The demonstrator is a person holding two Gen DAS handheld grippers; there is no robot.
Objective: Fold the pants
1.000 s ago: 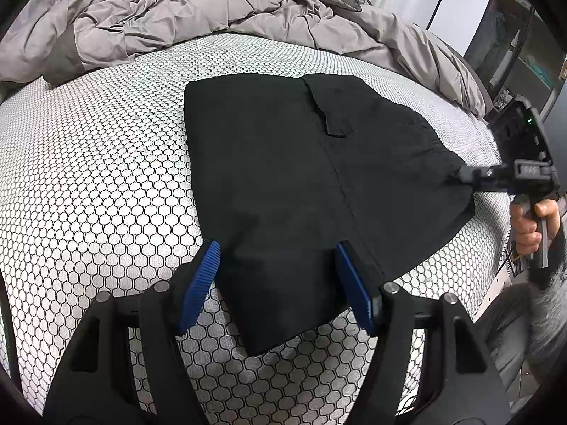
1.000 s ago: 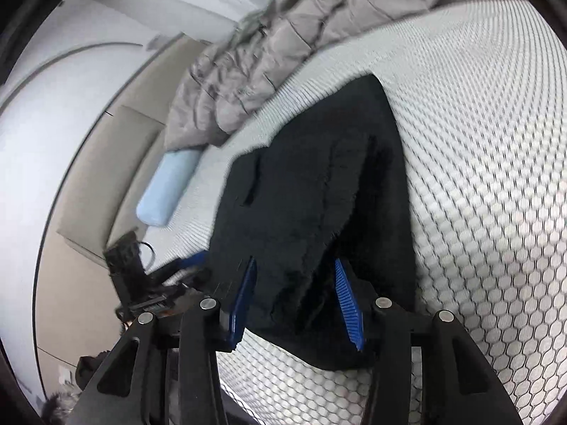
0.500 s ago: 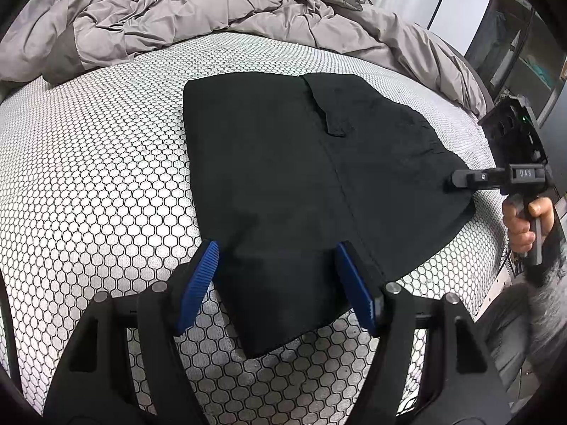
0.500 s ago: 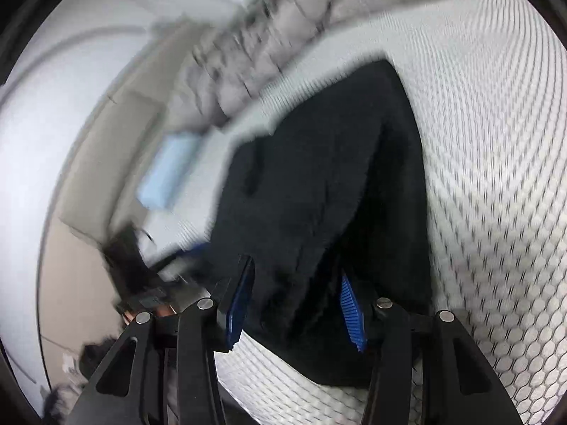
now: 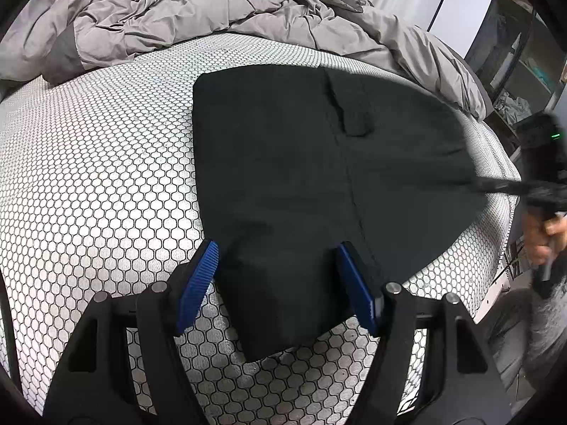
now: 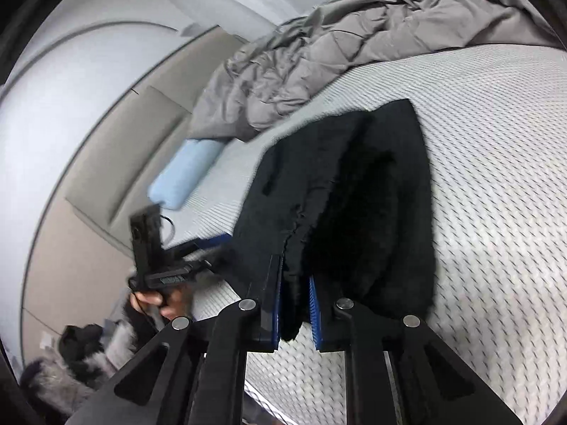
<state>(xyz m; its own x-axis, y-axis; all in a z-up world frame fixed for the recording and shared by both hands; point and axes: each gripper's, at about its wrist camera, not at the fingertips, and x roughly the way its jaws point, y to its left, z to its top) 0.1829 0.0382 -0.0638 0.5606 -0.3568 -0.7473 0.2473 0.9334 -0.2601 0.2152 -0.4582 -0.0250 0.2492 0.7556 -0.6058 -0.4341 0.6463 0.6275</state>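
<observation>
Black pants (image 5: 301, 177) lie folded on the honeycomb-patterned mattress (image 5: 88, 159). My left gripper (image 5: 276, 276) is open and straddles the near corner of the pants, its blue pads (image 5: 198, 283) on either side of the cloth. In the right wrist view my right gripper (image 6: 296, 304) is shut on a bunched edge of the pants (image 6: 354, 194), and the cloth hangs up from the bed towards it. The left wrist view shows that gripper (image 5: 496, 186) blurred at the right edge of the pants, with a hand (image 5: 542, 237) on its handle.
A crumpled grey duvet (image 5: 212, 10) fills the far side of the bed. A light blue pillow (image 6: 184, 173) lies by the beige headboard (image 6: 106, 141). Shelves (image 5: 524, 71) stand beyond the bed's right edge. The left gripper's body (image 6: 152, 248) shows past the pants.
My right gripper's jaws have come together on the edge of the pants and it has risen a little, pulling the cloth with it. The left gripper has stayed put and open.
</observation>
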